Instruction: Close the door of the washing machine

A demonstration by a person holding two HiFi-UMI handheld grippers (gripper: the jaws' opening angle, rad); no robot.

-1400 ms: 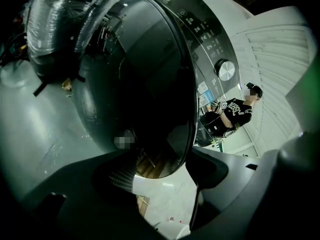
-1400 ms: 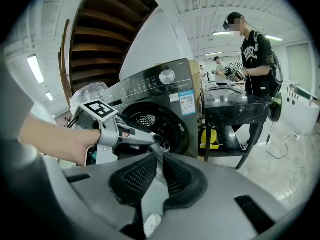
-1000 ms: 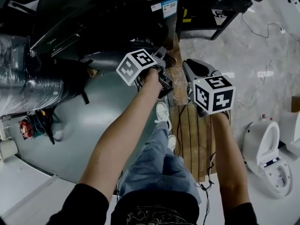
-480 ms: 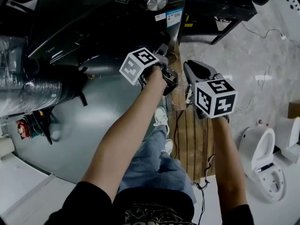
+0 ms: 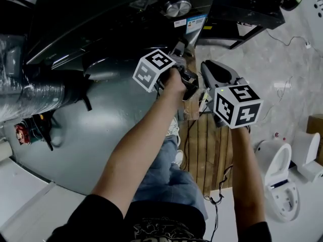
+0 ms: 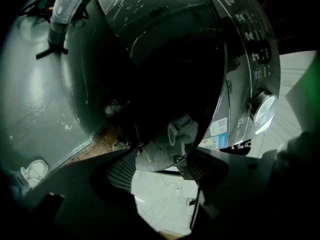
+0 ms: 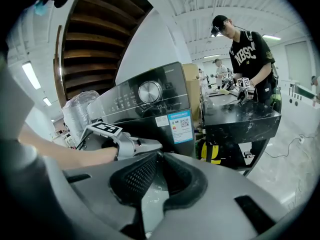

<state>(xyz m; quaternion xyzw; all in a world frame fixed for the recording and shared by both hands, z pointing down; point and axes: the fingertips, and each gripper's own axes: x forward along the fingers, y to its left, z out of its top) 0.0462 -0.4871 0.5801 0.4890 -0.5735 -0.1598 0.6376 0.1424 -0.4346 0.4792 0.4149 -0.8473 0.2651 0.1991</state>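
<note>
The dark grey washing machine (image 5: 126, 14) with its silver knob (image 5: 177, 7) fills the top of the head view. Its round door (image 5: 113, 64) stands swung out from the front. In the left gripper view the door's dark glass (image 6: 170, 84) fills the middle, beside the control panel and knob (image 6: 263, 109). My left gripper (image 6: 160, 169) is open, the door's shiny lower rim right at its fingertips. In the head view the left gripper (image 5: 184, 79) reaches to the machine's front. My right gripper (image 5: 208, 69) hangs beside it, shut and empty (image 7: 159, 158), facing the machine (image 7: 150, 104).
A black stand (image 5: 242, 9) is right of the machine; a person (image 7: 247, 59) works at it. A foil-wrapped bundle (image 5: 30, 92) lies left. Wooden boards (image 5: 209, 135) run under my feet. White toilets (image 5: 275, 185) and loose cables sit at right.
My left gripper has moved closer to the machine's front, with the door's rim at its tips. The right gripper has followed a little, still shut.
</note>
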